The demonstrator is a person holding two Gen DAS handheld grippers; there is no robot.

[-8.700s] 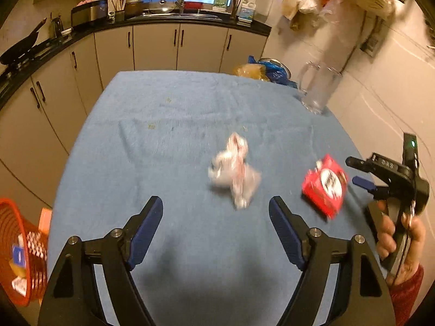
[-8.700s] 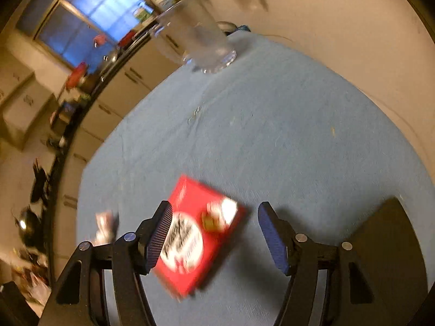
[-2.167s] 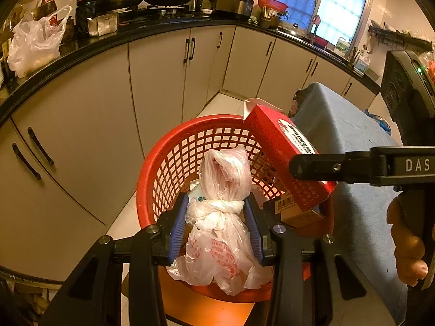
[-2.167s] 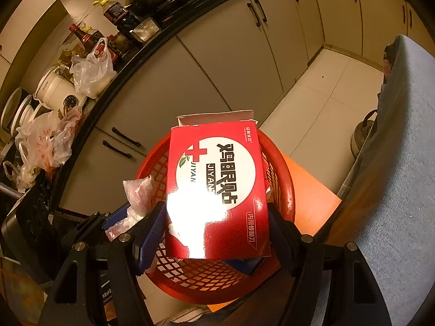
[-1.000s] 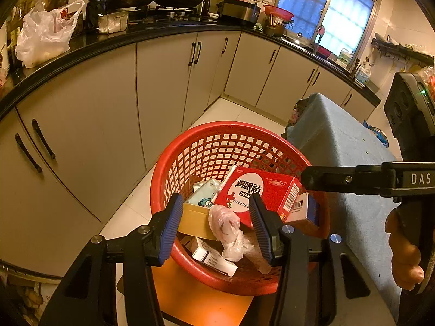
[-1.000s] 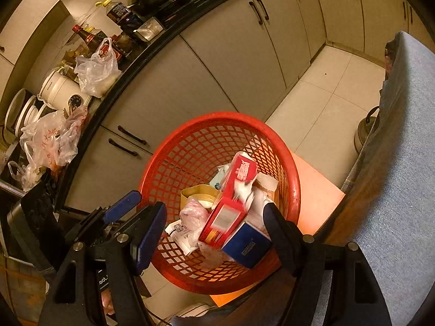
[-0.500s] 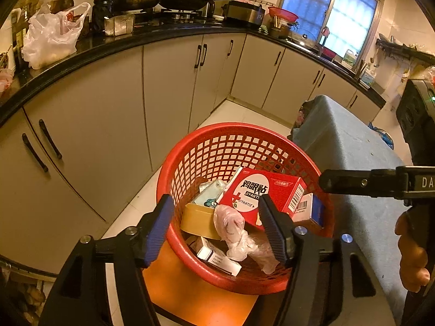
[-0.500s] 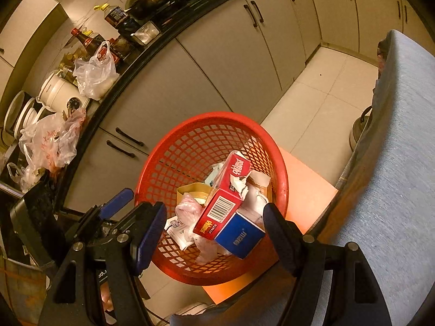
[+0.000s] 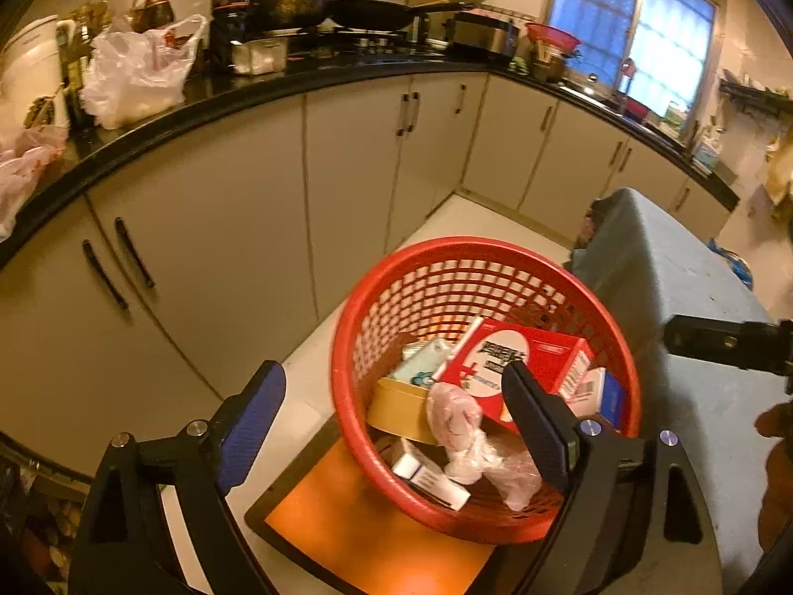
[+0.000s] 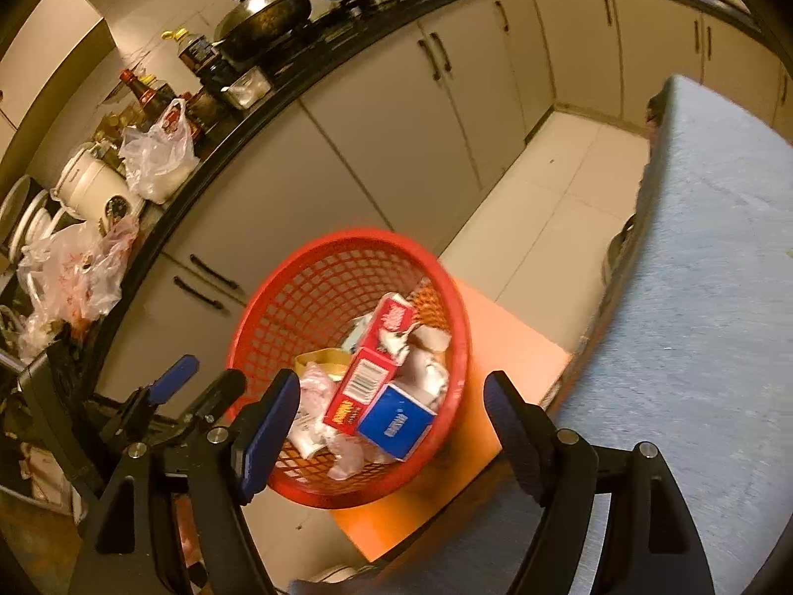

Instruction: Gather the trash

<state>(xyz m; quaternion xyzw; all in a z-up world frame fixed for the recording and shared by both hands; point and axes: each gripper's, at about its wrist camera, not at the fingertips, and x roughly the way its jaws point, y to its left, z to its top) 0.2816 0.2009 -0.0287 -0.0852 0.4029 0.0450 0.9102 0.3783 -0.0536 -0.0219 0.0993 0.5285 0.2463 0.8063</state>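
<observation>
Red basket (image 9: 347, 342) holding red box (image 9: 515, 362), plastic bag (image 9: 461, 421)

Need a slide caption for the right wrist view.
Open right gripper above red basket holding red box and plastic bag.

One red basket (image 9: 347, 347), two hand-held grippers (image 9: 391, 421).

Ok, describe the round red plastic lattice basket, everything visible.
The round red plastic lattice basket has open mesh walls and a solid rim. It sits upright on an orange square stool beside the blue-covered table. Inside lie a red carton, a blue box, a crumpled plastic bag and small cartons.
</observation>
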